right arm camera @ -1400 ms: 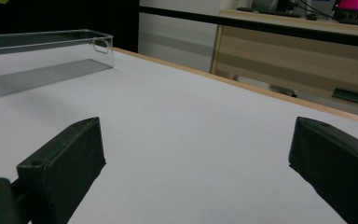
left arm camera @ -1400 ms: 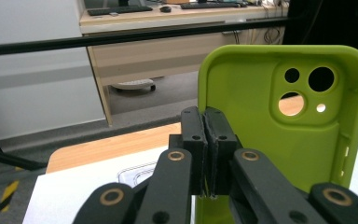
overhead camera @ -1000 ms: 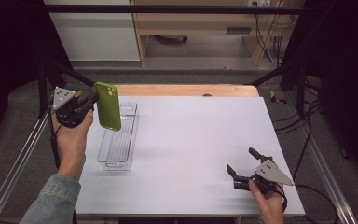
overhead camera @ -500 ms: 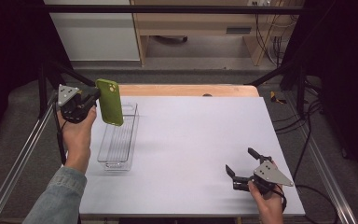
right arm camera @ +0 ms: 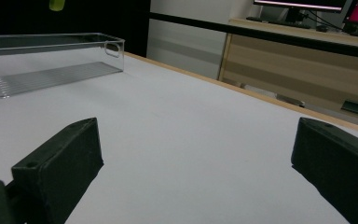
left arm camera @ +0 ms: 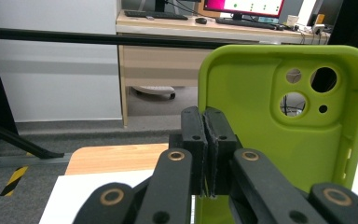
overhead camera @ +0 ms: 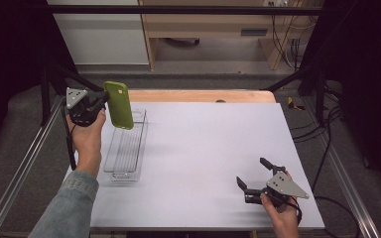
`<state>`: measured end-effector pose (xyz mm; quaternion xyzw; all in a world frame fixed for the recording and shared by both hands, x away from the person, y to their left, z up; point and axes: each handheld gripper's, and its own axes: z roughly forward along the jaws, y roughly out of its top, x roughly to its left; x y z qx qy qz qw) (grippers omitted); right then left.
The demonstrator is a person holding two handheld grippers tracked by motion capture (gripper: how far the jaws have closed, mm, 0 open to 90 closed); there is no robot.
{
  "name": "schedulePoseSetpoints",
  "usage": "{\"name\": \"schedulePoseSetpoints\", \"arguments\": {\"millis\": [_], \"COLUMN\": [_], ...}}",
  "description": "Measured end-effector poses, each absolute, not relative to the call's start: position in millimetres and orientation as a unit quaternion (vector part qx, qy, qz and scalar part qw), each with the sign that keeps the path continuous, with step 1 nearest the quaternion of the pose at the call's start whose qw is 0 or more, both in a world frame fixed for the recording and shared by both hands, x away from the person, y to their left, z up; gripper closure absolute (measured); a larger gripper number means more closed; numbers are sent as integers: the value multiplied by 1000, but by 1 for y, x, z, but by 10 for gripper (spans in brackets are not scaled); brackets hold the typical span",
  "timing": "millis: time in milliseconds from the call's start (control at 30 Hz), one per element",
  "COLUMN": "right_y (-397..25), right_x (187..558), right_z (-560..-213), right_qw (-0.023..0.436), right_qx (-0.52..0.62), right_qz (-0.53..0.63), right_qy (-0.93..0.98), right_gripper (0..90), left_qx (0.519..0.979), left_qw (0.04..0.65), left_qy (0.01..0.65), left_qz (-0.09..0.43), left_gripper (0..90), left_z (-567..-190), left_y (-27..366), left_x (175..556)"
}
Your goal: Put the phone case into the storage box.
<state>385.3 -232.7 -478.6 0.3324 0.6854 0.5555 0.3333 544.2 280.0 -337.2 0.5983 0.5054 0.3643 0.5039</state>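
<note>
High view shows the left gripper (overhead camera: pixel 99 101) lifted up off the counter (overhead camera: pixel 208 148), with its jaws pinched tight on one long edge of a green phone case (overhead camera: pixel 119 105). The case stands tall and hangs in the air over the far end of a clear tray (overhead camera: pixel 113 168). Holding it by the edge keeps the flat part free, so I think it can slide down into the tray without the jaws bumping the walls.

From the left gripper view, the case (left arm camera: pixel 284 116) shows its hollow inside and its camera holes, so the open side faces the gripper. The two jaws press together with just the thin wall of the case between them.

Over on the near right of the counter, the right gripper (overhead camera: pixel 255 178) rests low with its jaws wide apart and nothing in them. It stays well away from the tray, likely so it is not in the way. The tray looks bare inside.
</note>
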Motion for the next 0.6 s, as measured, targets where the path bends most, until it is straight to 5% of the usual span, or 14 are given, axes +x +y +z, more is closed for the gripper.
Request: {"name": "schedulePoseSetpoints", "arguments": {"millis": [600], "right_y": [-230], "right_x": [385], "right_z": [-478], "right_qw": [334], "right_qx": [333], "right_qz": [561], "right_qy": [681], "right_gripper": [20], "left_qx": [587], "left_qw": [516], "left_qy": [519], "left_qz": [345], "left_gripper": [876], "left_z": [-342], "left_y": [273], "left_x": [553]}}
